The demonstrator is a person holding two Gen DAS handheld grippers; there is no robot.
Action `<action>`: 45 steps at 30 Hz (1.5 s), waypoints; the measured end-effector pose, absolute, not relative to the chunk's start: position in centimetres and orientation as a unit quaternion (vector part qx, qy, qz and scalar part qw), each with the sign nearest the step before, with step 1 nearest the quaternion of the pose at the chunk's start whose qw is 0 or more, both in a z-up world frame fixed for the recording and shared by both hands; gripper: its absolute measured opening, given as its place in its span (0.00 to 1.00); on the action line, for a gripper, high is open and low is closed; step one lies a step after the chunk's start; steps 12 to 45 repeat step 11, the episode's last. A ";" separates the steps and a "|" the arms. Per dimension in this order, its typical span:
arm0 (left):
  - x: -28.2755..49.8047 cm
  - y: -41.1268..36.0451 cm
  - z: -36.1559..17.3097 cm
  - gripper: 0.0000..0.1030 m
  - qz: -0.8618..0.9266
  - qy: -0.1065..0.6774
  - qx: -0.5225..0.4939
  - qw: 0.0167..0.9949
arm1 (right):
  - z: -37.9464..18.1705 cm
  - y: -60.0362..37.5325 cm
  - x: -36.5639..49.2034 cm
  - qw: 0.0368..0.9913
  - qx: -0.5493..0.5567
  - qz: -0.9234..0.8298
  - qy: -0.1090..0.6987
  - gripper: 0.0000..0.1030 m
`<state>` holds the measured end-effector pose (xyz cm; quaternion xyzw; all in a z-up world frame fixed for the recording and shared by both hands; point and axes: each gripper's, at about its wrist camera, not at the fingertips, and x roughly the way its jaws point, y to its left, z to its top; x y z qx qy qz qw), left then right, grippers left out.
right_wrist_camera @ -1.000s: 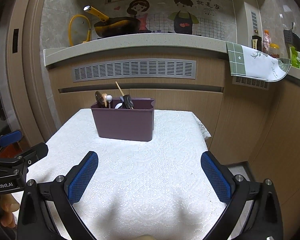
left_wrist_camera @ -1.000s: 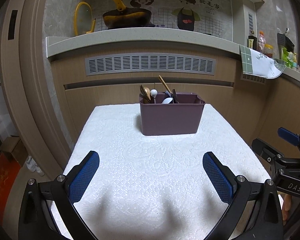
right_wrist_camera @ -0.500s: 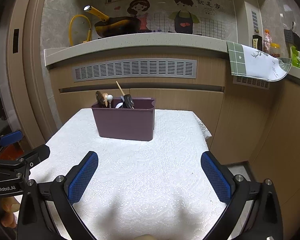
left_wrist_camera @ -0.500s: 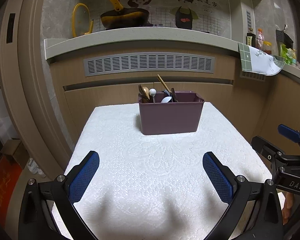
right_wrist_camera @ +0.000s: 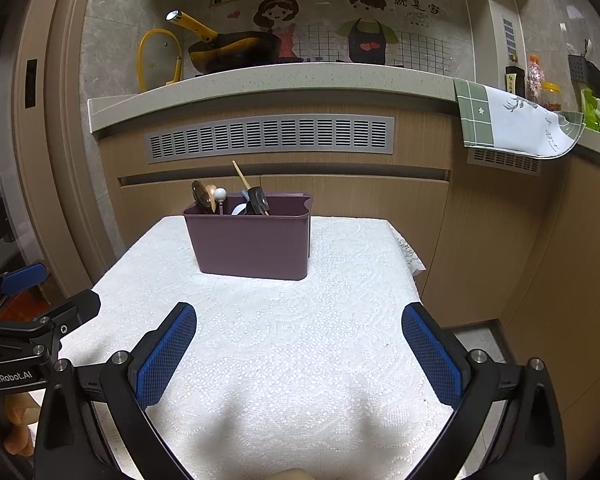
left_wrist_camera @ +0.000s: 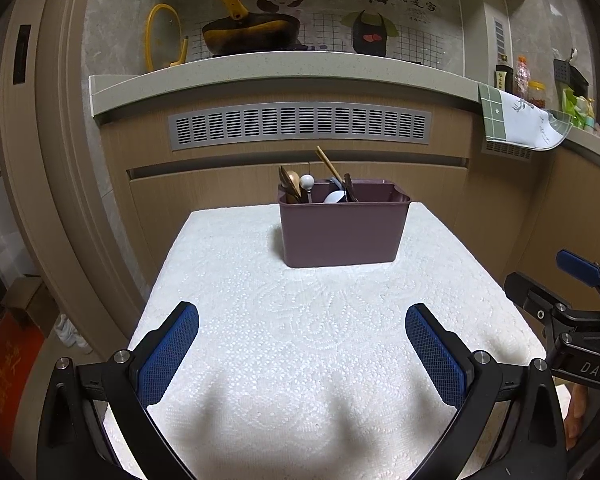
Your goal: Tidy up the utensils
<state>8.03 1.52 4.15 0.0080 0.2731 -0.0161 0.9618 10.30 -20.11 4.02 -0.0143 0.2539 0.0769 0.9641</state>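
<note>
Hovering low over the white-clothed tabletop [left_wrist_camera: 300, 340], both tools have barely moved in the last second; only the left view has tilted a little. The left tool [left_wrist_camera: 302, 344] and right tool [right_wrist_camera: 299, 344] gape wide, holding nothing. The bin [left_wrist_camera: 342, 226] sits at 12 o'clock, utensils [left_wrist_camera: 320, 188] bunched in its 9 o'clock side. No loose utensil shows, so sorting looks either finished or not begun.
</note>
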 end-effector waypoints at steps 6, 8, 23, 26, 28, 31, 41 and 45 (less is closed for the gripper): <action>8.0 1.6 4.1 1.00 -0.017 0.272 0.007 0.962 | 3.9 -20.2 10.4 0.964 -0.015 0.080 0.254 0.99; 7.9 1.6 4.1 1.00 -0.018 0.271 0.007 0.962 | 3.9 -20.1 10.4 0.964 -0.015 0.078 0.254 0.99; 7.9 1.7 4.1 1.00 -0.019 0.271 0.008 0.962 | 3.9 -20.0 10.3 0.964 -0.015 0.077 0.254 1.00; 7.9 1.7 4.1 1.00 -0.019 0.271 0.008 0.962 | 3.9 -20.0 10.3 0.964 -0.015 0.077 0.254 1.00; 7.9 1.7 4.1 1.00 -0.019 0.271 0.008 0.962 | 3.9 -20.0 10.3 0.964 -0.015 0.077 0.254 1.00; 7.9 1.7 4.1 1.00 -0.019 0.271 0.008 0.962 | 3.9 -20.0 10.3 0.964 -0.015 0.077 0.254 1.00; 7.9 1.7 4.1 1.00 -0.019 0.271 0.008 0.962 | 3.9 -20.0 10.3 0.964 -0.015 0.077 0.254 1.00; 7.9 1.7 4.1 1.00 -0.019 0.271 0.008 0.962 | 3.9 -20.0 10.3 0.964 -0.015 0.077 0.254 1.00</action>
